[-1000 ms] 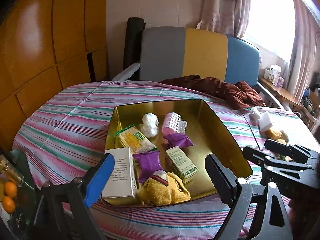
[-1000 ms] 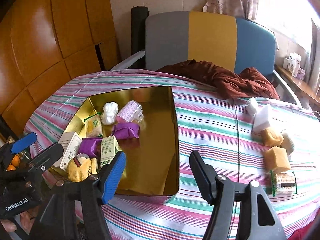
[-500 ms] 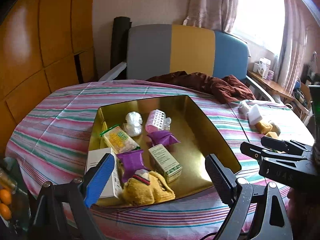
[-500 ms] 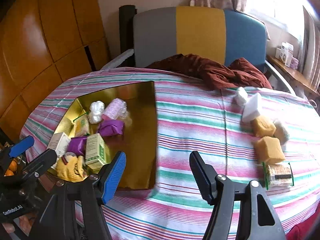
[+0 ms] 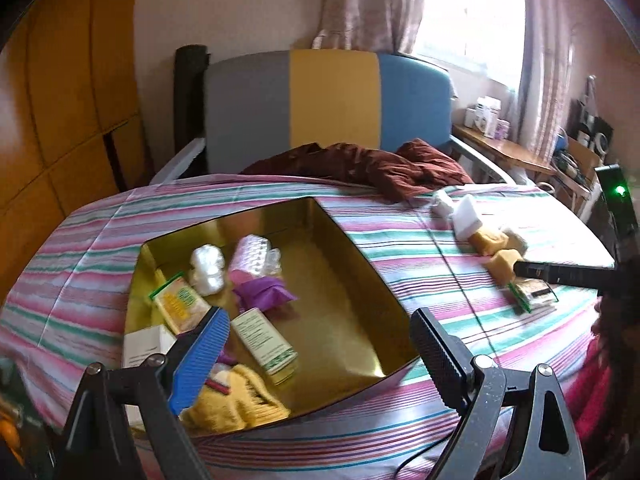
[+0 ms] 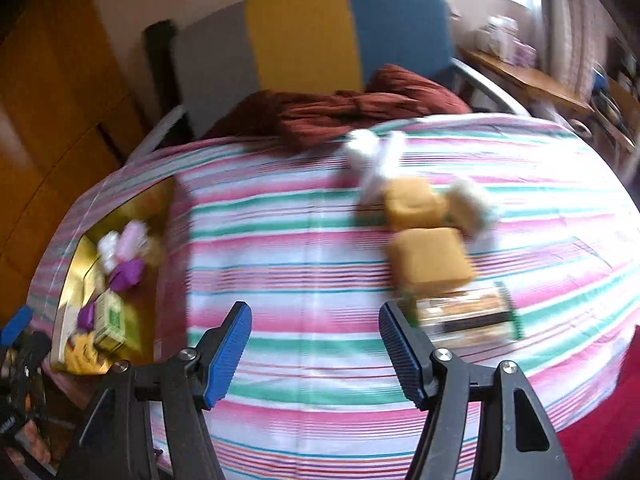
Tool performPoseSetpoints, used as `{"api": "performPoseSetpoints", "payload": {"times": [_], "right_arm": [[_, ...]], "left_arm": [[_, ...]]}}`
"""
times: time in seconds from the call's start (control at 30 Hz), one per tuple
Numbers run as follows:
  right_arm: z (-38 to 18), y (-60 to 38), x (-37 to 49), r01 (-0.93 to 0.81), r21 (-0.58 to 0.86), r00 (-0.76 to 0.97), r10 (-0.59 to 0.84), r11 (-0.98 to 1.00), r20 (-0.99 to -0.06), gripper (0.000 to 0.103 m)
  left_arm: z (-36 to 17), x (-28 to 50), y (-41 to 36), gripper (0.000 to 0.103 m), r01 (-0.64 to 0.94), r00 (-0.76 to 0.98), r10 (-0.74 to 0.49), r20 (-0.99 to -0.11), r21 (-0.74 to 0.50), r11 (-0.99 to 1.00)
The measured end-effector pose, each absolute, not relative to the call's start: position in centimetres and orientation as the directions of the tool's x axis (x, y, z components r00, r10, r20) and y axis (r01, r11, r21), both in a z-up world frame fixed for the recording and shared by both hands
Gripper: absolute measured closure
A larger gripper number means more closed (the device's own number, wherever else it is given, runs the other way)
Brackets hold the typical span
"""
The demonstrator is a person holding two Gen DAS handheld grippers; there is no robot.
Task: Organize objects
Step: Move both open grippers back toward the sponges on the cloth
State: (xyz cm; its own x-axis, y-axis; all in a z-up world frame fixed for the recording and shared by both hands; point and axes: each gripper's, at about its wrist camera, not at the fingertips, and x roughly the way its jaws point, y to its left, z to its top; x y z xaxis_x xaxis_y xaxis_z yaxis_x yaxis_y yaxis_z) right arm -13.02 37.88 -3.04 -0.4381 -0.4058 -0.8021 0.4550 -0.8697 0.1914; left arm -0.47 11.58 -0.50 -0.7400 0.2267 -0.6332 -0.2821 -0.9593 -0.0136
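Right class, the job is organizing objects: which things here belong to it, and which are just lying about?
Part of the job:
- gold tin, already holding items
- green box inside it
- purple packet inside it
- yellow blocks loose on the cloth
- clear packet beside them
- right gripper, open, empty

Just lying about:
- brown cloth
- chair
- curtains

Daylight scene, fisheye both views; my right view blurred.

Light enters from the window point(image 5: 472, 16) at upper right, blown out to white. The gold tin point(image 5: 352, 264) left of it shows soft glare on its inner walls. My left view is fairly sharp; my right view is smeared throughout. Straight edges bow near frame corners, which are dark.
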Motion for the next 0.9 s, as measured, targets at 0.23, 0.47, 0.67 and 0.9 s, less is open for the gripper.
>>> {"api": "performPoseSetpoints", "payload": {"times": [0.23, 0.47, 0.67, 0.9], "right_arm": [[-2.5, 44.9, -18.3, 0.258, 0.193, -0.495, -0.301, -0.947, -0.815, 0.029], [-2.4, 48.9, -23.1, 0.133, 0.219, -0.554, -0.256, -0.967, -0.792, 0.029], [-4.1, 50.8, -24.8, 0.086, 0.307, -0.570, -0.299, -0.948, -0.765, 0.028], [-5.0, 51.9, -25.2, 0.057, 0.387, -0.535, -0.356, -0.920, -0.766, 0.028]], "left_arm": [[0.5, -1.2, 15.6, 0.010, -0.376, -0.724, 0.288, -0.627, 0.007, -0.927], [0.6, -3.6, 20.4, 0.010, -0.463, -0.657, 0.359, -0.663, -0.022, -0.886], [-0.3, -5.9, 24.2, 0.010, -0.490, -0.585, 0.382, -0.715, -0.064, -0.870], [-2.5, -9.0, 30.5, 0.015, -0.544, -0.486, 0.400, -0.777, -0.090, -0.834]]}}
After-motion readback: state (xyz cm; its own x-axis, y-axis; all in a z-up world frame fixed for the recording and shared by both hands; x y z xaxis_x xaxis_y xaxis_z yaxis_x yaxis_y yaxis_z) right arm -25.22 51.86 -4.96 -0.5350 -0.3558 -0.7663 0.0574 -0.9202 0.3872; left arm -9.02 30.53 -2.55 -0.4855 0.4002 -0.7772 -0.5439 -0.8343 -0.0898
